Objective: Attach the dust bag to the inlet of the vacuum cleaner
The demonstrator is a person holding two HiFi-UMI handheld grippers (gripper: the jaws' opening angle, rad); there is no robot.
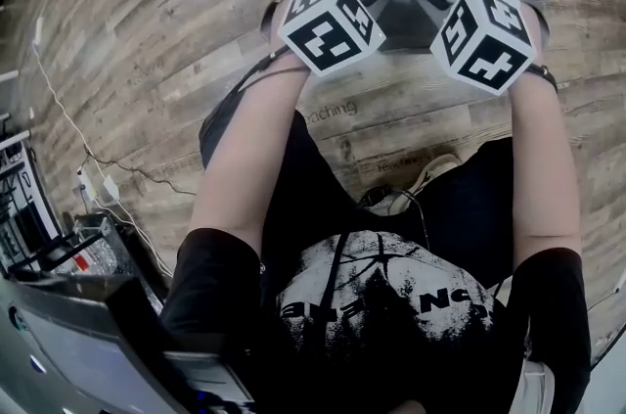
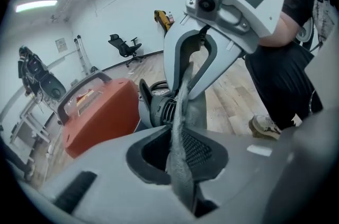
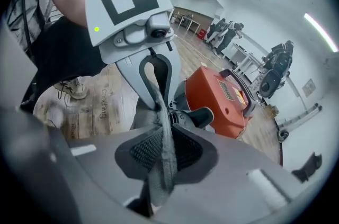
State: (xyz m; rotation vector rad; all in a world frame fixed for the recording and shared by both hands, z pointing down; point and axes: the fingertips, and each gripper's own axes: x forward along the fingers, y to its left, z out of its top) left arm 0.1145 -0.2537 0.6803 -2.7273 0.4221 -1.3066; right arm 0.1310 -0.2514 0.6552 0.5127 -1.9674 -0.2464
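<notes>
The left gripper (image 2: pixel 183 162) and right gripper (image 3: pixel 161 157) each pinch the grey dust bag (image 2: pixel 186 106) with narrow jaws. Its edge spans the 2 grippers, just short of the vacuum cleaner (image 2: pixel 98 112) inlet (image 2: pixel 159 109) ahead, roughly equidistant.

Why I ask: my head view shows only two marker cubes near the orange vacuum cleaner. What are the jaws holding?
Observer: The left gripper is shut on an edge of the grey fabric dust bag.
Operator: And the other?
Observer: The right gripper pinches the same bag, opposite the left.
Operator: Is it on the inlet?
Observer: The bag hangs just in front of the black ribbed port of the orange vacuum cleaner; whether it's seated, I can't tell.
</notes>
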